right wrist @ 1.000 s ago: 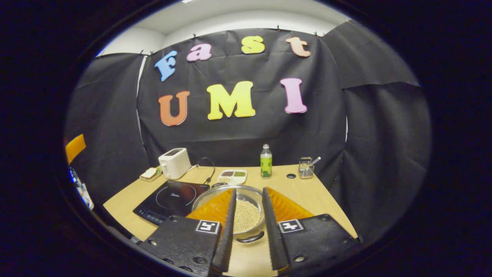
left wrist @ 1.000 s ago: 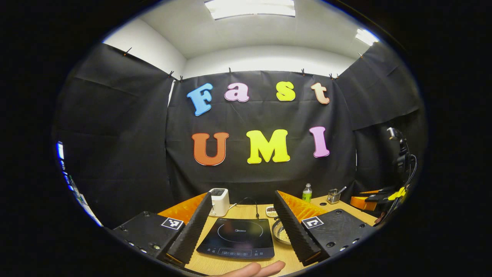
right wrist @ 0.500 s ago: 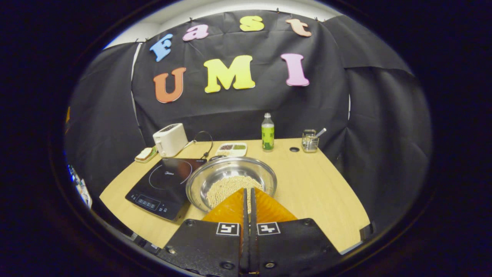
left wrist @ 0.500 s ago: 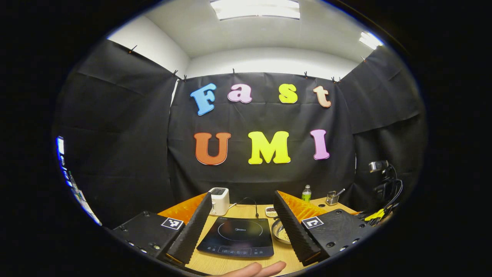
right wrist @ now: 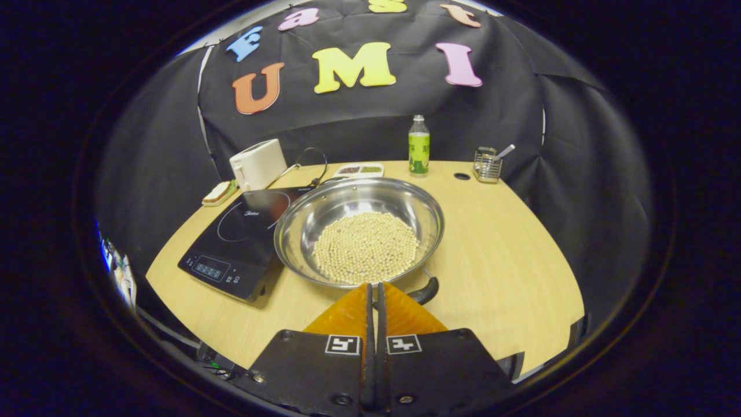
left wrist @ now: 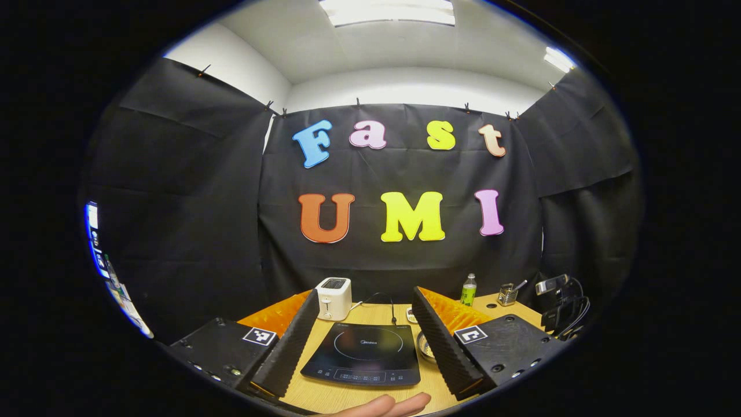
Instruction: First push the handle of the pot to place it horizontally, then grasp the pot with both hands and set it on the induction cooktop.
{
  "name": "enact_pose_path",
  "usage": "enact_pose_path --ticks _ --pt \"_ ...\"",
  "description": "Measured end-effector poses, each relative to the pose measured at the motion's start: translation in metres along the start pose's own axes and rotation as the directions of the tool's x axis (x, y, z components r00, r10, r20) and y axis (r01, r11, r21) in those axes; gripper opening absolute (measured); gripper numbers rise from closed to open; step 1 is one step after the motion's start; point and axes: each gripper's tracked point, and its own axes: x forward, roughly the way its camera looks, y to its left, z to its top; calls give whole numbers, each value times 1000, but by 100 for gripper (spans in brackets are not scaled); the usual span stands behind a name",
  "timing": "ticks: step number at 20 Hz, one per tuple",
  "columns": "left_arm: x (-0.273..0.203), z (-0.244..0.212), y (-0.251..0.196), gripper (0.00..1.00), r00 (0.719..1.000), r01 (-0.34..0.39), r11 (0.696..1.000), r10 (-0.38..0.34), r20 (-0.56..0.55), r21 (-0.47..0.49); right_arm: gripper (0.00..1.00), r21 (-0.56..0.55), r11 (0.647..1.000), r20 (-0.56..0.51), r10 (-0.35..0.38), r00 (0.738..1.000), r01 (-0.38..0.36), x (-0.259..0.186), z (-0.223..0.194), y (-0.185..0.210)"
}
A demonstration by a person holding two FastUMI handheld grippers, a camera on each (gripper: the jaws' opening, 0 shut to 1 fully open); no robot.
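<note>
Unreadable small logo on cooktop point(left wrist: 367, 342)

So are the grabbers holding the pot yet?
No. The right gripper has its jaws closed on nothing, next to the pot handle. The left gripper is open over the cooktop.

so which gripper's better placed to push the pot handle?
Right, probably. The right gripper, fingers together, sits just beside the pot handle. The left gripper, open, faces the induction cooktop.

The right tool point(right wrist: 374, 289), fingers pressed together, sits beside the pot's handle point(right wrist: 424, 291).
</note>
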Motion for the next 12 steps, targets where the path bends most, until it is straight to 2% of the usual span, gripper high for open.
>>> enact_pose_path --ticks 6,8,9,10,12 --pt "9 -12 1 95 1000 -19 1000 19 -13 2 4 -49 998 -51 45 998 -48 17 -23 12" --pt "14 -14 7 96 999 -54 999 54 -7 3 4 -50 998 -54 21 998 -24 23 -23 4" --pt "17 -11 12 96 997 -82 997 82 11 7 0 -52 998 -50 19 999 -22 25 -24 1" --pt "20 -9 18 96 994 -109 994 109 28 12 4 -56 998 -49 22 999 -25 26 -24 2" --pt "24 -18 21 96 992 -125 992 125 8 1 1 -61 998 -45 31 998 -34 27 -26 1"
